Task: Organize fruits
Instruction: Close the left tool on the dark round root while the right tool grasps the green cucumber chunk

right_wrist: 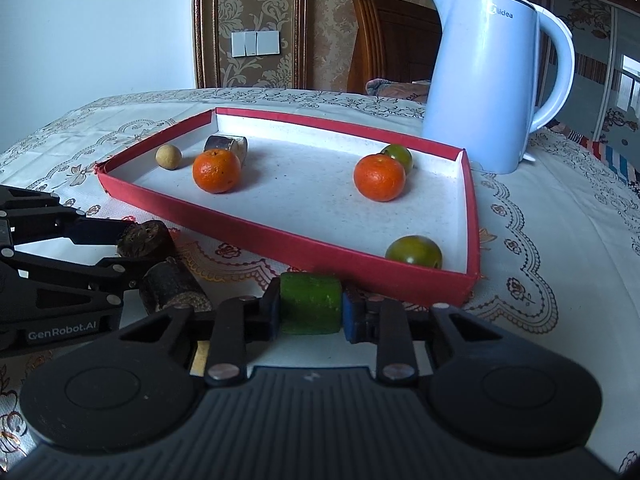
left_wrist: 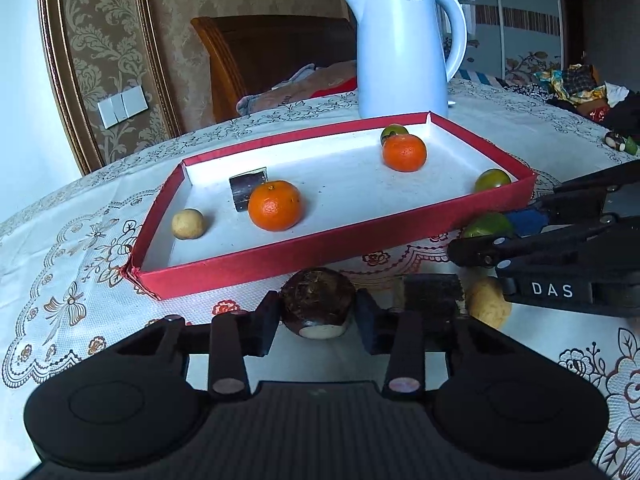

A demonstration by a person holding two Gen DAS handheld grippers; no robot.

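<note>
A red tray (left_wrist: 256, 260) (right_wrist: 248, 226) with a white floor lies on the tablecloth. It holds two oranges (left_wrist: 274, 205) (left_wrist: 404, 152), two green fruits (left_wrist: 492, 179) (left_wrist: 393, 132), a small tan fruit (left_wrist: 188, 223) and a dark cane piece (left_wrist: 247, 187). My left gripper (left_wrist: 318, 316) is shut on a dark brown water chestnut (left_wrist: 316, 307) just in front of the tray. My right gripper (right_wrist: 310, 310) is shut on a green fruit (right_wrist: 311, 303) by the tray's near edge. A dark cane piece (right_wrist: 173, 287) and a tan fruit (left_wrist: 489, 301) lie between the grippers.
A white electric kettle (left_wrist: 404, 46) (right_wrist: 486, 80) stands behind the tray. A wooden chair (left_wrist: 256, 56) is beyond the table. Clothes (left_wrist: 576, 88) are heaped at the far right. Small items (left_wrist: 619, 143) lie near the table's right edge.
</note>
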